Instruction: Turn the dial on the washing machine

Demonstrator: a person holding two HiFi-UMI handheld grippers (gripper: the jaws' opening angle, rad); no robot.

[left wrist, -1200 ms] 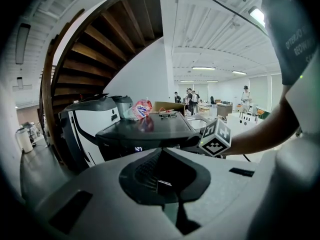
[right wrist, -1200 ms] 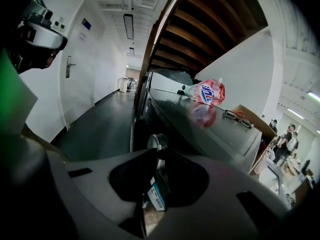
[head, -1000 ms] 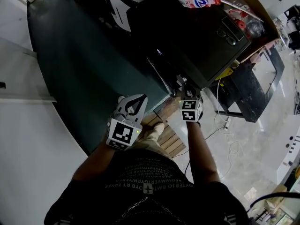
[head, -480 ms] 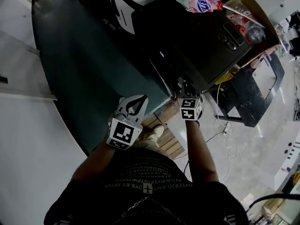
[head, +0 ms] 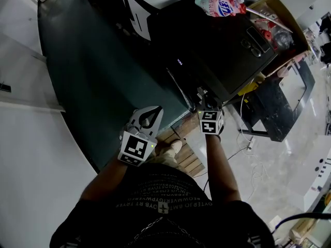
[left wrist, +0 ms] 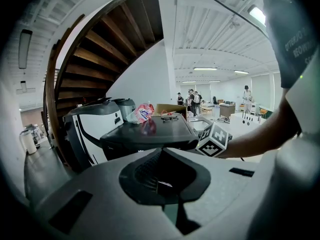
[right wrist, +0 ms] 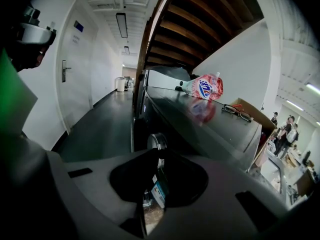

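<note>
The dial (right wrist: 157,141) juts level from the washing machine's (head: 217,40) front. The right hand-held gripper (right wrist: 159,155) meets it, jaws together. The left hand-held gripper (left wrist: 162,152) is likewise closed, empty.

1. The washing machine (head: 217,40) lid is shining glossy black, mirroring the plastic pouch (head: 220,4).
2. The dial (right wrist: 157,141) is gleaming like polished metal.
3. The floor boards (head: 185,158) are showing bare wood.

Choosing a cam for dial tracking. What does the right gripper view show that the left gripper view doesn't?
Right only: the dial on the washer front, at the claw tips of the right gripper, grip unclear; a corridor door. Left only: that gripper's marker cube and the forearm behind it. Both: washer top, pink bag, glasses, cardboard box, staircase.
</note>
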